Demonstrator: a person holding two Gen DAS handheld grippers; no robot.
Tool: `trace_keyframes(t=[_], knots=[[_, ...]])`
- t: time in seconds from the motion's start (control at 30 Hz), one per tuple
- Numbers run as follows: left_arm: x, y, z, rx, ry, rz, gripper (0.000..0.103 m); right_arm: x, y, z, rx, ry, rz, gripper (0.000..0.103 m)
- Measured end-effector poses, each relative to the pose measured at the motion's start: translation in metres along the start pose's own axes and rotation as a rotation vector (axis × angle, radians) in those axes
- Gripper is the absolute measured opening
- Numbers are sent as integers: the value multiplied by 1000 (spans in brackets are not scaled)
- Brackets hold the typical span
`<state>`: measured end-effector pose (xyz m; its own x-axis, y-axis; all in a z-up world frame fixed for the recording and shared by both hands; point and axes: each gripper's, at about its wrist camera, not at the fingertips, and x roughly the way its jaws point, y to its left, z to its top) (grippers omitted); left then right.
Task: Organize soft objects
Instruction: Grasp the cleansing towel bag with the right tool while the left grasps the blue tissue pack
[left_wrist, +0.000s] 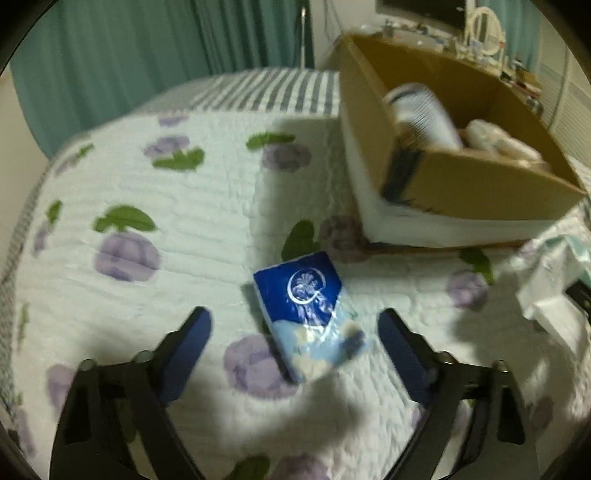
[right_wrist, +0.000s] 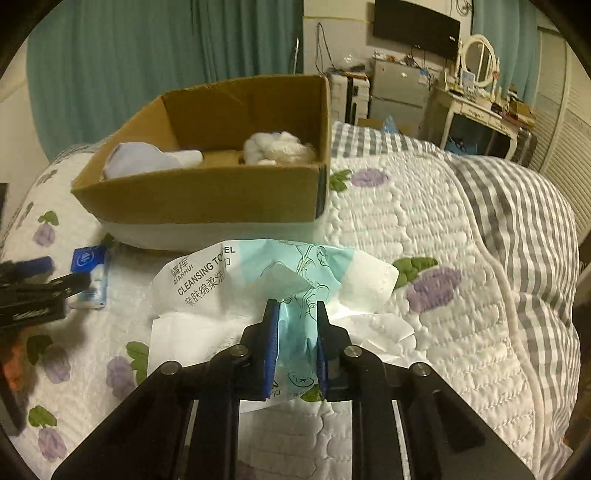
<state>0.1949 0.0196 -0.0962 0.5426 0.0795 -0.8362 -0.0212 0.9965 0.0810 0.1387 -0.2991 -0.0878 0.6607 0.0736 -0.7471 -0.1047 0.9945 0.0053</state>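
Left view box: one cardboard box (left_wrist: 461, 184) on the quilt (left_wrist: 147, 258), blurred white soft items inside.
Left view tongs: left gripper (left_wrist: 293, 341) spread wide over one blue tissue pack (left_wrist: 308, 314).
Right view box: two soft things inside, pale cloth (right_wrist: 144, 158) and white fluffy wad (right_wrist: 280, 147).
Right view tongs: right gripper (right_wrist: 295, 314) pinching one cleansing towel pack (right_wrist: 258, 280), near the box's front.

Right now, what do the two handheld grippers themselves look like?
Both match. The left gripper and right gripper have black angular finger arms with round silver pivot bolts and flat blue pads lining the inner faces. No cables or sleeves show; any markings are too blurred to read.
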Motion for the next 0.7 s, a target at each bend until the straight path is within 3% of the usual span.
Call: trace_keyframes(t=[0.13, 0.27, 0.37, 0.7], knots=[[21, -3, 0, 21, -2, -12, 73, 13, 17, 6, -15, 19, -9, 17], [27, -7, -2, 38, 0, -86, 35, 13, 30, 0, -36, 29, -16, 17], [21, -12, -6, 61, -1, -109, 20, 12, 36, -2, -51, 29, -21, 17], [-37, -21, -25, 103, -28, -142, 17, -34, 46, -3, -83, -26, -7, 17]])
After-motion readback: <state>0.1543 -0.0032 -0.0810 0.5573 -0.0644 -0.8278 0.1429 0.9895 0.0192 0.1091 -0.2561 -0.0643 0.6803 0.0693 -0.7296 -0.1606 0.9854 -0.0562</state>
